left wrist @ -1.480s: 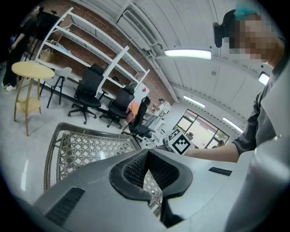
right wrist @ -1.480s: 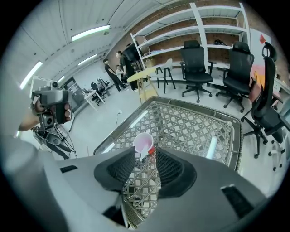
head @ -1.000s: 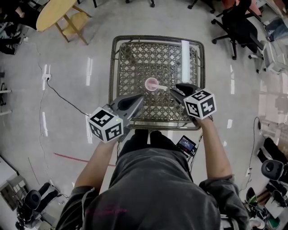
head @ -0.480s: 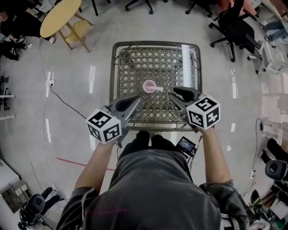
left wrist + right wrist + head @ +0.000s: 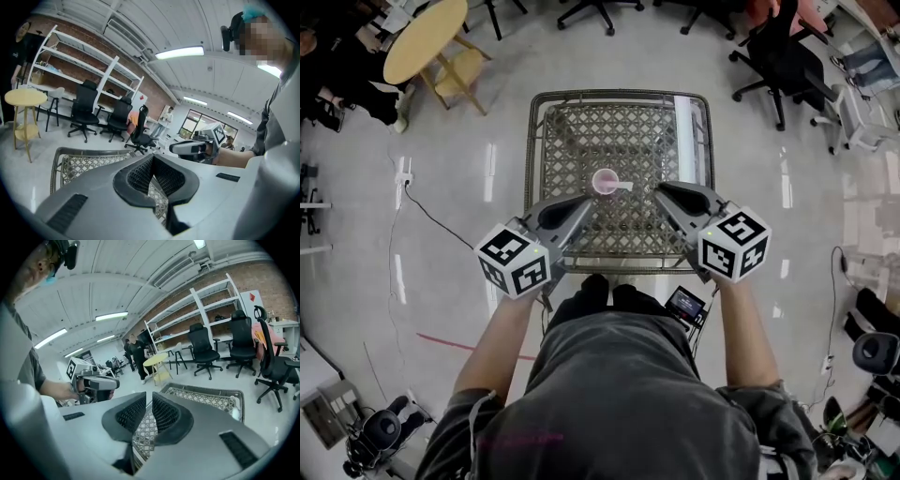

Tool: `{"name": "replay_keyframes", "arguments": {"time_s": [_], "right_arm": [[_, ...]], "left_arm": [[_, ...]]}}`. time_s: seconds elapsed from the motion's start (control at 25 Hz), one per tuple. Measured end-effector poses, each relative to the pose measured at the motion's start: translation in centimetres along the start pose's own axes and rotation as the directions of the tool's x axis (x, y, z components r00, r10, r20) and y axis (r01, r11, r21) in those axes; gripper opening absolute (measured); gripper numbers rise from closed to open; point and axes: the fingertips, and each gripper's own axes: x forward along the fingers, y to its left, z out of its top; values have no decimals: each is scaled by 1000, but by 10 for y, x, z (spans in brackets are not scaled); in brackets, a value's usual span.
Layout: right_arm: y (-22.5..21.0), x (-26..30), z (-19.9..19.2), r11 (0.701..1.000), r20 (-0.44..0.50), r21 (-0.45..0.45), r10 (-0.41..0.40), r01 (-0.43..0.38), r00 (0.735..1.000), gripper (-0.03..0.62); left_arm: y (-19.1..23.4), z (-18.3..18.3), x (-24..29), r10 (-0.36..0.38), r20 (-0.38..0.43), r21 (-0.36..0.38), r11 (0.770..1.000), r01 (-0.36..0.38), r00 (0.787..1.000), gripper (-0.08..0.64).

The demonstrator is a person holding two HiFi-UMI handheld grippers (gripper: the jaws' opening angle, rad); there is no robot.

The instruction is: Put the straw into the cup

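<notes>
The pink cup (image 5: 605,181) stands on the lattice table (image 5: 581,131), and the white straw (image 5: 623,186) pokes over its rim to the right. The cup's inside is too small to make out. The left gripper (image 5: 584,201) and right gripper (image 5: 659,189) sit either side of it, each with its jaws closed on nothing.

The small round pink plastic cup (image 5: 604,180) stands upright on the wicker-lattice desk (image 5: 581,131). It is just ahead of the left claw (image 5: 579,204) and the right claw (image 5: 664,192), between the two and touching neither. The thin white straw (image 5: 625,186) sits in the cup, leaning out over the rim toward the right claw.
</notes>
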Motion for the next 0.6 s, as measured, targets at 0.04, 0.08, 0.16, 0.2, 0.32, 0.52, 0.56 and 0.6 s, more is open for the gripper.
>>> {"name": "replay_keyframes", "arguments": {"time_s": [0.04, 0.08, 0.16, 0.2, 0.32, 0.52, 0.56, 0.6], "right_arm": [[2, -2, 3, 1000, 14, 4, 2, -2, 1000, 44], [4, -5, 5, 1000, 26, 7, 4, -5, 1000, 42], [8, -10, 10, 1000, 46, 10, 7, -7, 999, 38], [10, -12, 13, 1000, 57, 12, 8, -9, 998, 37], [13, -18, 21, 1000, 90, 17, 13, -14, 996, 34], [20, -23, 34, 1000, 131, 12, 22, -24, 991, 28], [21, -25, 35, 1000, 136, 11, 22, -24, 990, 26], [22, -26, 36, 1000, 140, 12, 21, -23, 990, 25]], "left_arm": [[-1, 1, 0, -1, 3, 2, 1000, 1, 1000, 8], [-2, 2, 1, -1, 5, 4, 1000, 1, 1000, 8], [-3, 3, 2, -2, 8, 8, 1000, 2, 1000, 8], [-3, 3, 2, -2, 9, 9, 1000, 2, 1000, 8], [-3, 4, 4, -4, 12, 13, 1000, 3, 1000, 8], [-5, 6, 5, -10, 19, 20, 1000, 9, 1000, 8], [-6, 7, 5, -11, 20, 22, 1000, 11, 1000, 8], [-7, 8, 5, -12, 21, 24, 1000, 11, 1000, 8]]}}
